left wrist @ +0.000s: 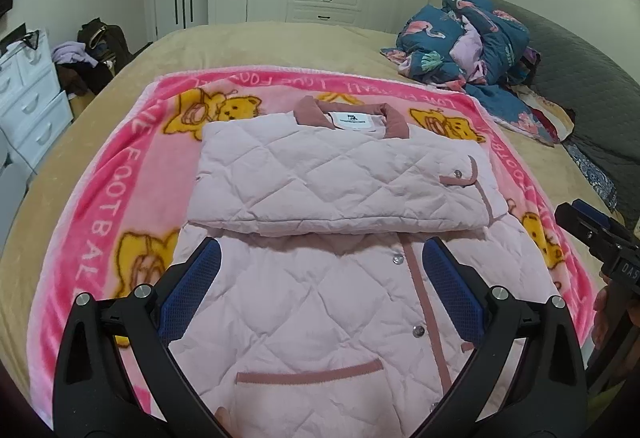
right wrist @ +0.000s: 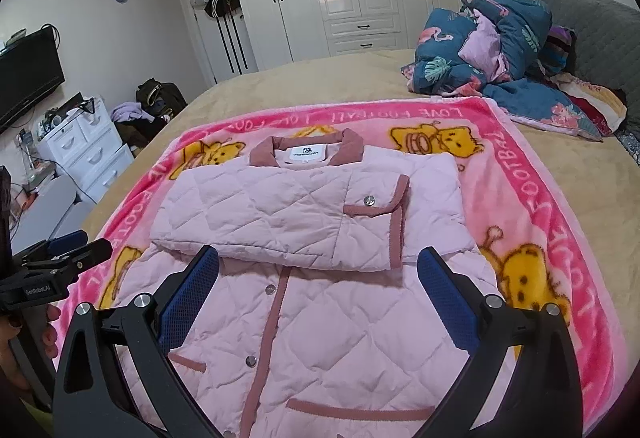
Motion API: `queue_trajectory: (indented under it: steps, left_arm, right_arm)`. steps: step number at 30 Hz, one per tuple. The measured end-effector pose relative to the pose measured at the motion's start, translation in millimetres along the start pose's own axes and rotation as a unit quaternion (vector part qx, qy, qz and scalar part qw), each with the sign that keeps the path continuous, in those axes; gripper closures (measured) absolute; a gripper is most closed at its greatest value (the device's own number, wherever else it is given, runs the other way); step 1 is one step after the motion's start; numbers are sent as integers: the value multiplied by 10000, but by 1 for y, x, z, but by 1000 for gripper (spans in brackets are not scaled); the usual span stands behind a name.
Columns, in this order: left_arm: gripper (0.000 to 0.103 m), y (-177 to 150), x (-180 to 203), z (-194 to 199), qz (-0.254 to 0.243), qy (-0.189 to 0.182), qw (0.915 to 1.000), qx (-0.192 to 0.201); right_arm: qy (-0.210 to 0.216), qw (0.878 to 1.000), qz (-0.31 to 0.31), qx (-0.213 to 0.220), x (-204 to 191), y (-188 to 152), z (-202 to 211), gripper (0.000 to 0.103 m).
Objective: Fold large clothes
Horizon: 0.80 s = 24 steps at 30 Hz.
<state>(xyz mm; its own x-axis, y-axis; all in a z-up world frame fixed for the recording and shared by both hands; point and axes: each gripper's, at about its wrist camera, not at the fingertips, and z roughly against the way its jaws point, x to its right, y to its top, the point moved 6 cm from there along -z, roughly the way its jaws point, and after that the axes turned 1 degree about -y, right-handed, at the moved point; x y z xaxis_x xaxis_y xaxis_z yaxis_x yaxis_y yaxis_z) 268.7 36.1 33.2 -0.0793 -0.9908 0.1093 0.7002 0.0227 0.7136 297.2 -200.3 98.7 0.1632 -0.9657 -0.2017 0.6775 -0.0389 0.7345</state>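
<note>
A pale pink quilted jacket (left wrist: 320, 290) (right wrist: 320, 318) with dusty-rose trim lies front up on a pink bear-print blanket (left wrist: 100, 238) (right wrist: 540, 198). Its sleeves are folded across the chest in a flat band (left wrist: 336, 178) (right wrist: 288, 214) below the collar (left wrist: 348, 114) (right wrist: 308, 150). My left gripper (left wrist: 320, 262) is open and empty, hovering above the jacket's lower half. My right gripper (right wrist: 320, 270) is open and empty, also above the lower half. Each gripper shows at the edge of the other's view, the right one (left wrist: 600, 238) and the left one (right wrist: 60, 258).
The blanket lies on a tan bed (left wrist: 280, 42) (right wrist: 320, 78). A crumpled blue flamingo-print quilt (left wrist: 480, 50) (right wrist: 500, 50) is heaped at the far right by the grey headboard. White wardrobes stand behind; white drawers (right wrist: 88, 154) and a TV are at the left.
</note>
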Motion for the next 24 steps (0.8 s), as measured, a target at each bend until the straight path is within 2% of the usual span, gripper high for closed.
queue_trajectory:
  steps: [17,24]
  left_arm:
    - [8,-28,2,23,-12,54,9999,99]
    - [8,-42,-1,26,-1,145,9998,111]
  right_arm:
    - [-94,9993,292,228,-10,-19,27,4]
    - [-44,9992,345,193,-11,-33,30,4]
